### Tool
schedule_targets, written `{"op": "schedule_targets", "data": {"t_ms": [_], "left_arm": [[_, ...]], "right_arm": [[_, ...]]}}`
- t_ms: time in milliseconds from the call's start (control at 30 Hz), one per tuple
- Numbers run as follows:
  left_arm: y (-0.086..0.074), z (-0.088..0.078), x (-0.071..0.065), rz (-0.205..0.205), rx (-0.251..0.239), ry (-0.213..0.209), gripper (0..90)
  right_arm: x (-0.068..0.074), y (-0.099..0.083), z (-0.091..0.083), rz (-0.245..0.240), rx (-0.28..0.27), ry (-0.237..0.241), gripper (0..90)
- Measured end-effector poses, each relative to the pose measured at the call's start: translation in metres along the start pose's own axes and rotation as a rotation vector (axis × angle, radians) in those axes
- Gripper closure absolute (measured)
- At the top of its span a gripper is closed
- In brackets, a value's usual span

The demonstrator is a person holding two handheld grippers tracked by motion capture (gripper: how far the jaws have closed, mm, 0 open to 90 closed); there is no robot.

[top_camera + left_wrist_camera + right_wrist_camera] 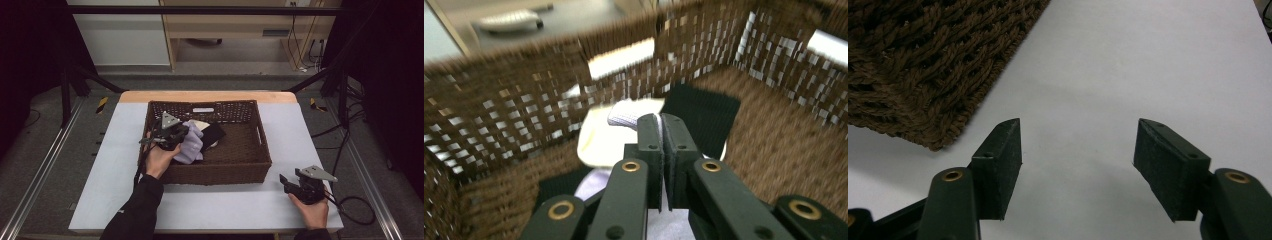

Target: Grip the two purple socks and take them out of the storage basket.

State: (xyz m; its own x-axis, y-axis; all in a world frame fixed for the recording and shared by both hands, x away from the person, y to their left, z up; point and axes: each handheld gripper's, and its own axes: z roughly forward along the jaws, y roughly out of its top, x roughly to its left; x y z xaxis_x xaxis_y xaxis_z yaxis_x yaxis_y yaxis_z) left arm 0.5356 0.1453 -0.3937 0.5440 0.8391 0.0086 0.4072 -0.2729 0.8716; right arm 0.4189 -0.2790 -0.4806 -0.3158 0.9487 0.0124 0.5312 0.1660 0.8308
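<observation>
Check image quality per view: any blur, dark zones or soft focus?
High view: dim overall, both side margins near black, the white table the brightest area. Left gripper view: motion blur smears the wicker basket weave; the left gripper itself stays sharp. Right gripper view: evenly lit, the right gripper crisp, its soft shadow on the table.

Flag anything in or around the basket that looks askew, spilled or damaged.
Nothing looks spilled or damaged. Inside the woven basket, the lavender cloth, a cream cloth and a black cloth lie crumpled in a loose pile toward the left side, not folded. The basket sits square on the table.
</observation>
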Motion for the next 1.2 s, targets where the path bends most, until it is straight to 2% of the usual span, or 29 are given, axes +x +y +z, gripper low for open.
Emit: {"op": "schedule_targets", "data": {"t_ms": [33, 67, 167, 267, 300, 367, 667, 733, 933, 1033, 1200], "left_arm": [[0.003, -0.005, 0.001, -0.027, -0.056, -0.007, 87.1], [0.005, -0.009, 0.002, -0.034, -0.088, -0.009, 87.1], [0.011, -0.02, 0.003, -0.034, -0.16, -0.006, 87.3], [0.016, -0.029, 0.004, -0.039, -0.194, -0.004, 87.3], [0.021, -0.035, 0.004, -0.043, -0.23, -0.007, 87.3], [0.026, -0.042, 0.004, -0.038, -0.255, -0.008, 87.4], [0.042, -0.072, 0.005, -0.039, -0.323, -0.001, 87.4], [0.042, -0.074, 0.005, -0.039, -0.325, -0.001, 87.3], [0.046, -0.097, 0.01, -0.025, -0.342, 0.013, 87.3], [0.046, -0.103, 0.012, -0.029, -0.351, 0.012, 87.4], [0.047, -0.125, 0.021, -0.039, -0.381, 0.02, 87.3]], "right_arm": [[0.0, 0.0, 0.0, 0.001, 0.0, 0.001, 35.9], [0.0, 0.0, 0.0, 0.001, 0.0, 0.001, 35.9], [0.0, 0.0, 0.0, 0.001, -0.001, 0.001, 35.9], [0.0, 0.0, 0.0, 0.0, 0.0, 0.0, 36.0], [0.0, 0.0, 0.0, -0.001, 0.0, 0.0, 36.1], [0.0, 0.0, 0.0, -0.002, 0.0, 0.0, 36.3], [0.0, 0.0, 0.0, 0.001, -0.001, 0.002, 36.5], [0.0, 0.0, -0.001, 0.001, -0.002, 0.002, 36.5], [0.0, 0.0, -0.001, 0.003, 0.002, 0.003, 36.5], [0.0, 0.0, 0.0, -0.001, -0.001, -0.001, 36.5], [0.0, 0.0, 0.0, -0.004, 0.001, -0.002, 36.5]]}}
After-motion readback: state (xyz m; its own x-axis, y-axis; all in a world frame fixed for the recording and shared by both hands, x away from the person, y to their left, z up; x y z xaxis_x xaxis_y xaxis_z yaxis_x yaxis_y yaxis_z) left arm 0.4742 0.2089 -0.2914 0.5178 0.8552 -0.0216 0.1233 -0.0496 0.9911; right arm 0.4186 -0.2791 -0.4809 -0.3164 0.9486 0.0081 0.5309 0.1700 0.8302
